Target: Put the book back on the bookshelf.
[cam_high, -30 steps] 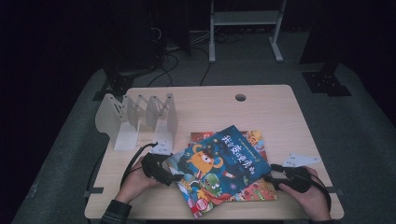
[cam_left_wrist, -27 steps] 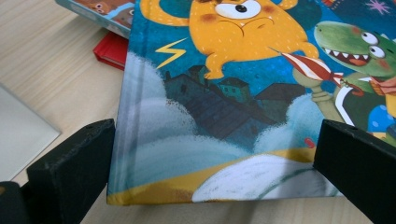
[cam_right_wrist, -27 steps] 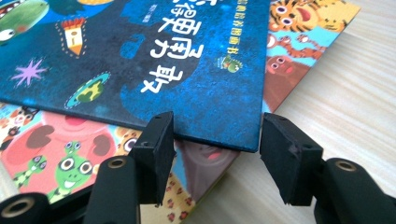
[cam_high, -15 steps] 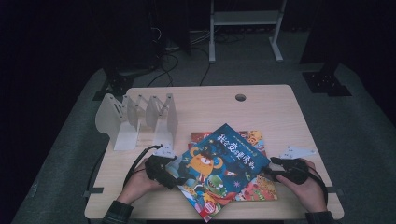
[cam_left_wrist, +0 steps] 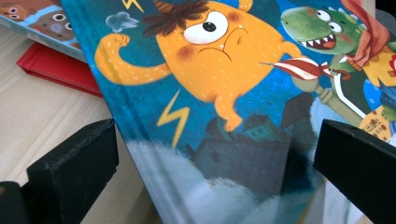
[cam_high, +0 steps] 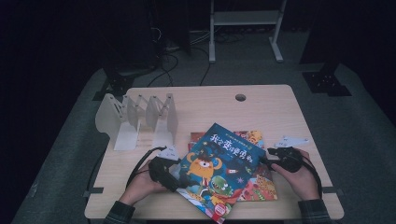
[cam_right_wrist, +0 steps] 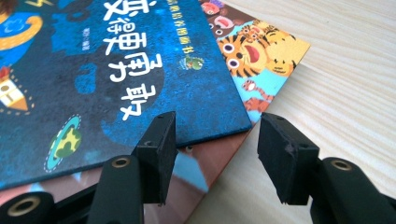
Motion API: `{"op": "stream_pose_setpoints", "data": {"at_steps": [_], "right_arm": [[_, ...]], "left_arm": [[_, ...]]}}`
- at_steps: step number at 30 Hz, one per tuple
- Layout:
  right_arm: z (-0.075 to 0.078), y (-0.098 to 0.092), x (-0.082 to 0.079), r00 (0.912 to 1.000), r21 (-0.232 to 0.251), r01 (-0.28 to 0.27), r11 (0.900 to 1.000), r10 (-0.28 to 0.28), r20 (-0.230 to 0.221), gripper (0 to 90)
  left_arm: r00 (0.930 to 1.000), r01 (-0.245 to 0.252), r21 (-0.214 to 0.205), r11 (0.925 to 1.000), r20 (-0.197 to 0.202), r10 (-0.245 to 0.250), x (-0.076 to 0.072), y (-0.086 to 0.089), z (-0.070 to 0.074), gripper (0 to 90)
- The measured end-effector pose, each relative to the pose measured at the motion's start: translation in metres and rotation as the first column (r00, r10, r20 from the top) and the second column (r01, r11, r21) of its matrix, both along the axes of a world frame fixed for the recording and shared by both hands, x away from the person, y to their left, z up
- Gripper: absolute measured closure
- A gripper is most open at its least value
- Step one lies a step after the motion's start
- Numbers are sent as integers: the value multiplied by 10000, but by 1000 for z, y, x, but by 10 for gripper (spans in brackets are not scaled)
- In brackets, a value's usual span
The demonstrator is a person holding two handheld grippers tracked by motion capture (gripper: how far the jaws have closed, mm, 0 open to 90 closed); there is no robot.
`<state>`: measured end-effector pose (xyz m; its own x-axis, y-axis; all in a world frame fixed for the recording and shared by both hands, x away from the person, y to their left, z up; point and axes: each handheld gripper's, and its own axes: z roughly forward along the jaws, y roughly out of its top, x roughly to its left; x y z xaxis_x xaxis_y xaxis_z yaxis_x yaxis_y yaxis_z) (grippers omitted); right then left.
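Your left gripper point(cam_high: 173, 173) straddles the lower-left edge of the blue book point(cam_high: 217, 172), jaws spread and not pinching; in the left gripper view that book point(cam_left_wrist: 224, 93) lies between the wide-apart pads. Your right gripper point(cam_high: 275, 155) stands released at the book's right corner point(cam_right_wrist: 233, 126), one jaw over the cover, the other off its edge. The book lies skewed atop the tiger book point(cam_high: 259, 184), its long axis running from upper left to lower right, near the table's point(cam_high: 280, 107) front. The rack point(cam_high: 140, 119) stands well apart to the left; nothing blocks either hand.
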<state>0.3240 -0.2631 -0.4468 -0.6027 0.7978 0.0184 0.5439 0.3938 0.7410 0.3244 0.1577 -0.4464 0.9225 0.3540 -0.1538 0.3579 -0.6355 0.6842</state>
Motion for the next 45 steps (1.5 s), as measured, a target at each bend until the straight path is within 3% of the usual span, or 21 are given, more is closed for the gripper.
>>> {"op": "stream_pose_setpoints", "data": {"at_steps": [9,15,23,28,45], "right_arm": [[1,5,16,10000,-44,54,10000,-55,-63,459],[-2,4,25,9998,409,128,9991,-123,-132,466],[-6,6,31,9995,304,223,9993,-215,-247,467],[-3,14,41,9996,-90,229,9997,-230,-184,478],[0,32,68,9988,-183,386,9991,-391,-303,498]], "left_arm": [[10000,75,-32,10000,-52,-75,-1,-2,0,0],[9999,136,9,9999,-92,-136,-1,-3,0,0],[9997,164,39,9999,-200,-163,-3,-5,0,0],[9991,312,46,9995,-297,-310,-4,-6,-1,0],[9965,636,94,9979,-554,-630,-6,-8,-1,0]]}}
